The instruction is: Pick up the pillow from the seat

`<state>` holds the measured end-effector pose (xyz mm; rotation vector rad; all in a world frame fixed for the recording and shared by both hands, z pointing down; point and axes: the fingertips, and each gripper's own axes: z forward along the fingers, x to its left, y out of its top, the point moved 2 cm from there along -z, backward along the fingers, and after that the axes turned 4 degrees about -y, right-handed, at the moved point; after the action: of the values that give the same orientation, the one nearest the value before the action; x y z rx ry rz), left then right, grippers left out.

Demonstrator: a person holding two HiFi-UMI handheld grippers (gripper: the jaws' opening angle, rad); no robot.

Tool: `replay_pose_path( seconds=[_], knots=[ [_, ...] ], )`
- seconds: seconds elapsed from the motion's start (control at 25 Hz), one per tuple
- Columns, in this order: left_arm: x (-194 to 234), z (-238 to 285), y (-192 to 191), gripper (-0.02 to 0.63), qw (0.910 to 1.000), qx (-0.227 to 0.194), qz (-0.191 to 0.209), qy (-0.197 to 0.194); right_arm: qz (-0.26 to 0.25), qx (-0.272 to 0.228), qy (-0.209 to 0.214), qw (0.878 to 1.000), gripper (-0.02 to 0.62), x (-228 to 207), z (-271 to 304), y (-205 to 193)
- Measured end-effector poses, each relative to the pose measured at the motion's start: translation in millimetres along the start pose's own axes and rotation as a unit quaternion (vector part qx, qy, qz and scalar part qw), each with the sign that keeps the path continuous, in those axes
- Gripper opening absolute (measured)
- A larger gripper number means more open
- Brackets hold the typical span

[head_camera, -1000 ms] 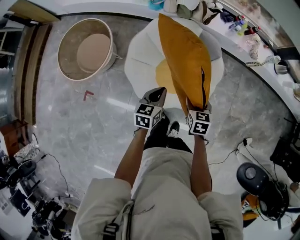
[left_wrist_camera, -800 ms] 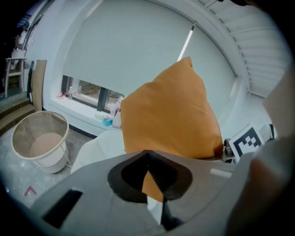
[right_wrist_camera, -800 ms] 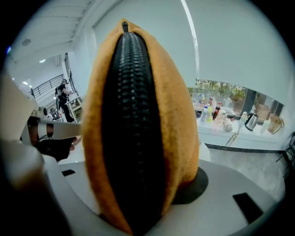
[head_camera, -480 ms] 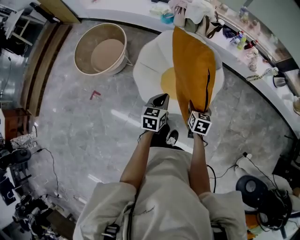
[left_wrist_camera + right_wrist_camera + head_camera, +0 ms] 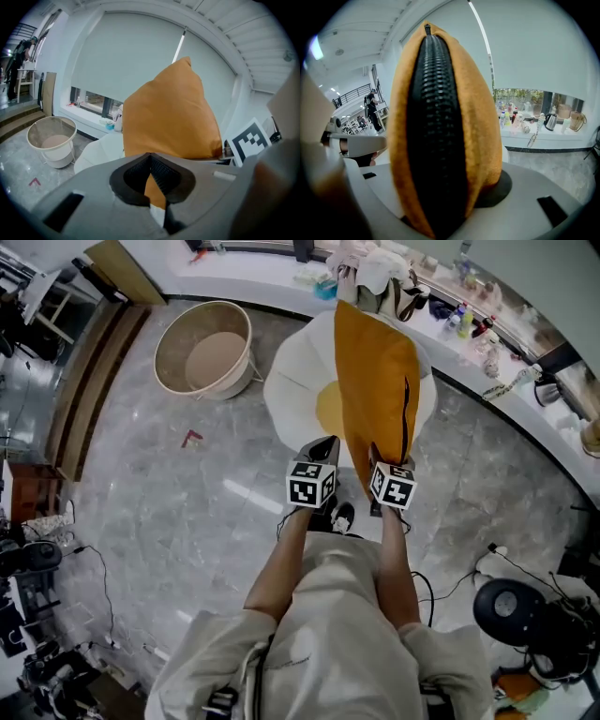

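An orange pillow (image 5: 375,381) stands on edge in the air over a white egg-shaped seat (image 5: 291,381) with a yellow centre. My right gripper (image 5: 382,459) is shut on the pillow's near bottom edge. In the right gripper view the pillow (image 5: 483,117) fills the space between the jaws, its dark zipper side facing the camera. My left gripper (image 5: 323,446) hovers just left of the pillow, shut and holding nothing. From the left gripper view the pillow (image 5: 173,117) rises ahead and to the right, above the seat (image 5: 103,150).
A round beige tub (image 5: 202,352) sits on the grey stone floor left of the seat. A white sill (image 5: 469,324) with bottles and clutter curves behind. A red mark (image 5: 192,437) lies on the floor. A black round device (image 5: 506,601) and cables are at the lower right.
The head view has swung a little, so the tub and seat sit differently in frame. The pillow stays in the right gripper's hold, and both grippers keep about the same pose.
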<state>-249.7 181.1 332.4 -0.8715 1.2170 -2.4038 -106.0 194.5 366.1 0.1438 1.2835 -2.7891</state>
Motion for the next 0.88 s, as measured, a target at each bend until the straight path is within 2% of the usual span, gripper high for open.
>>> replay_pose_path(
  seconds=[0.28,0.56,0.76,0.88],
  knots=[
    [-22.2,-11.5,2.6,0.009,0.9997,-0.011,0.020,0.002,0.002,-0.006,-0.008,1.000,0.238,-6.8,-16.0,-3.0],
    [-36.4,-21.8,-1.3,0.009,0.9997,-0.009,0.020,0.011,0.004,0.016,0.005,1.000,0.238,-8.4,-23.7,-19.2],
    [-60.3,-23.5,-23.1,0.009,0.9985,0.019,0.052,-0.004,0.003,0.027,0.012,1.000,0.238,-5.8,-24.7,-33.5],
    [-58.4,-23.6,-26.3,0.009,0.9989,0.020,0.043,-0.003,0.000,0.029,0.014,0.999,0.238,-6.9,-25.2,-37.4]
  ],
)
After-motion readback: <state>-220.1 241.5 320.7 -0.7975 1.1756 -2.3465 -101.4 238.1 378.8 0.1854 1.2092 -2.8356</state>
